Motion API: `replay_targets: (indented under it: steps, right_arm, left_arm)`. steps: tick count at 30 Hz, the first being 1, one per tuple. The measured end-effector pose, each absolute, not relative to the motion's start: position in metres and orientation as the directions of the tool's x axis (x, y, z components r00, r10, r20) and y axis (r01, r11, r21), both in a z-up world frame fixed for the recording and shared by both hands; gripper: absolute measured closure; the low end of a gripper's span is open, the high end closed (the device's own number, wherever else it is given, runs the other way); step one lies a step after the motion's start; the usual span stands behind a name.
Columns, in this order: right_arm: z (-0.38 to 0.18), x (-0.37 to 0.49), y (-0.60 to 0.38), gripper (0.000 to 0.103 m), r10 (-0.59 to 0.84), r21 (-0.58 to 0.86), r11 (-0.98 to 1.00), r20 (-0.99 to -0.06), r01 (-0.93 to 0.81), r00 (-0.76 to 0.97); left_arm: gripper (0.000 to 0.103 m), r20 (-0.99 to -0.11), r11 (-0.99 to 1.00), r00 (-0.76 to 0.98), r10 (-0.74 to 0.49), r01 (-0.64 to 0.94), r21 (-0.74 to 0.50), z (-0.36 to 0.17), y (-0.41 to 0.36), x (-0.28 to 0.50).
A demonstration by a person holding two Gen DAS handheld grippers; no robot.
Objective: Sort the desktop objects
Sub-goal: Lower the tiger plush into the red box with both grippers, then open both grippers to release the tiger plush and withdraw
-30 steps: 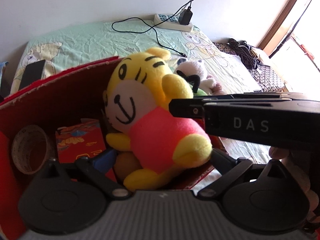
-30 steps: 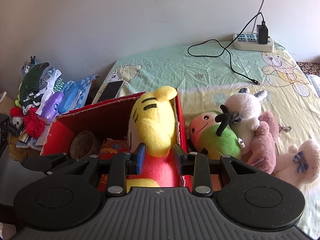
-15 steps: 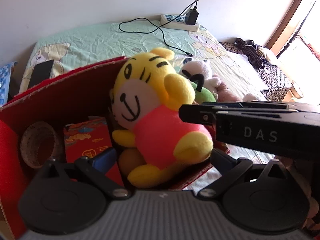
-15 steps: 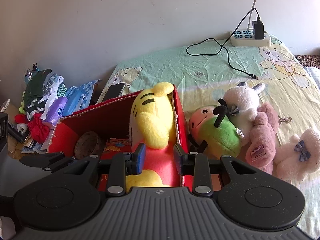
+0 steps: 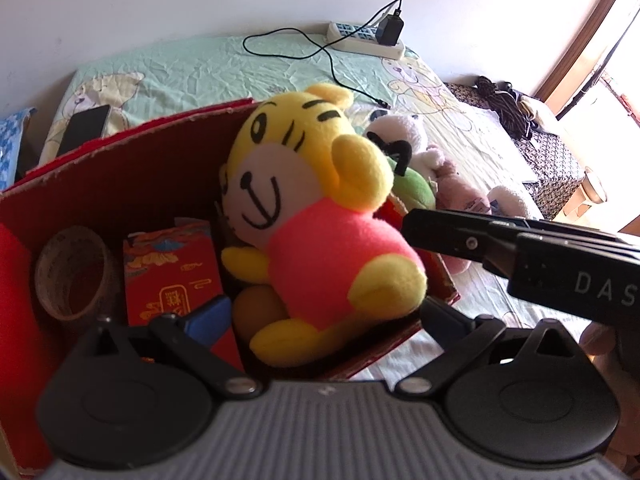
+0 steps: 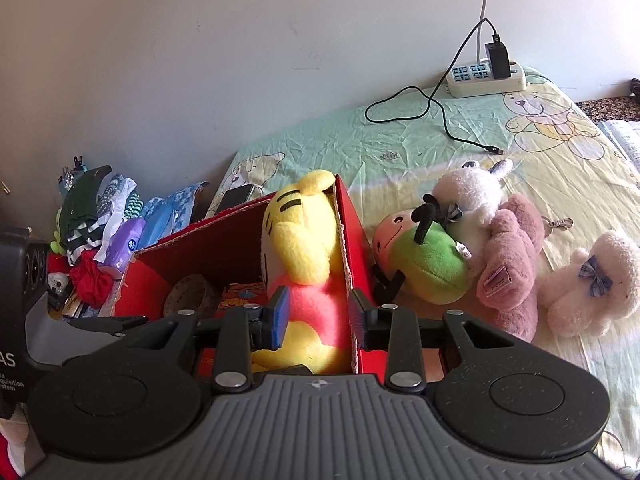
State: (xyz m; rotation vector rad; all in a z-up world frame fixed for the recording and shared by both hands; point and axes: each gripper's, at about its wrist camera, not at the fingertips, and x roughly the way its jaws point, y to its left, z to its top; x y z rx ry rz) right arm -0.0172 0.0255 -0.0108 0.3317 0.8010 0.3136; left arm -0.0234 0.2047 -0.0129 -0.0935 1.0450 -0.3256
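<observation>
A yellow tiger plush (image 5: 320, 216) in a pink shirt sits upright at the right end of a red cardboard box (image 5: 120, 176). My left gripper (image 5: 324, 316) is open over the box's near edge, with the plush's feet showing between its wide-spread fingers. My right gripper (image 6: 320, 316) is open too. One of its fingers (image 6: 280, 314) is in front of the plush (image 6: 304, 248), the other is outside the box wall (image 6: 352, 248). In the left wrist view the right gripper's tip (image 5: 412, 224) lies just right of the plush.
In the box lie a tape roll (image 5: 76, 272) and a red packet (image 5: 172, 272). Right of the box on the bed are a green plush (image 6: 424, 264), a white plush (image 6: 468, 196), a pink plush (image 6: 512, 264) and a white bear (image 6: 592, 284). A power strip (image 6: 484, 80) lies by the wall.
The right gripper's tip has drawn back to the right, off the plush's arm. Both cameras have shifted slightly; the plush stays in the box.
</observation>
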Motion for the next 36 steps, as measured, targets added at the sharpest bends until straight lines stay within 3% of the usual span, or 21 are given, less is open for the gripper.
replay_targets:
  steps: [22, 36]
  right_arm:
    - [-0.016, -0.038, -0.071, 0.068, 0.538, 0.528, 0.819, -0.568, -0.225, 0.623]
    - [-0.031, 0.005, -0.143, 0.068, 0.564, 0.551, 0.804, -0.585, -0.225, 0.583]
  left_arm:
    - [0.002, -0.797, 0.983, 0.577, -0.176, 0.067, -0.169, 0.030, 0.171, -0.053]
    - [0.003, -0.710, 0.941, 0.622, -0.329, 0.154, -0.301, 0.035, 0.092, -0.038]
